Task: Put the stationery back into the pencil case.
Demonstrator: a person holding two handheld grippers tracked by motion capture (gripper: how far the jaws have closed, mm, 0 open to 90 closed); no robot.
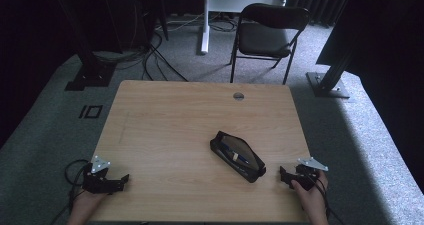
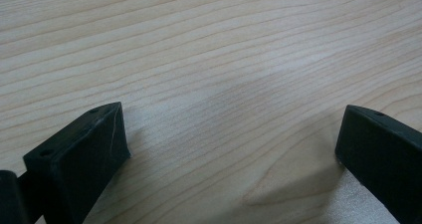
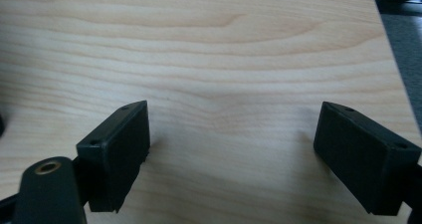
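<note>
Right now my left claw (image 1: 122,178) and right claw (image 1: 283,174) both sit wide open and empty, low on the table (image 1: 165,115). Between them, nearer the right one, lies the black pencil case (image 1: 237,156), unzipped. If I grab it carelessly, its pens might spill.

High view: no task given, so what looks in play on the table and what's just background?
Likely in play:
- black pencil case, unzipped, a pen visible inside
- left gripper, jaws open, empty
- right gripper, jaws open, empty
- table

Background:
- folding chair
- floor cables
- white desk leg
</note>
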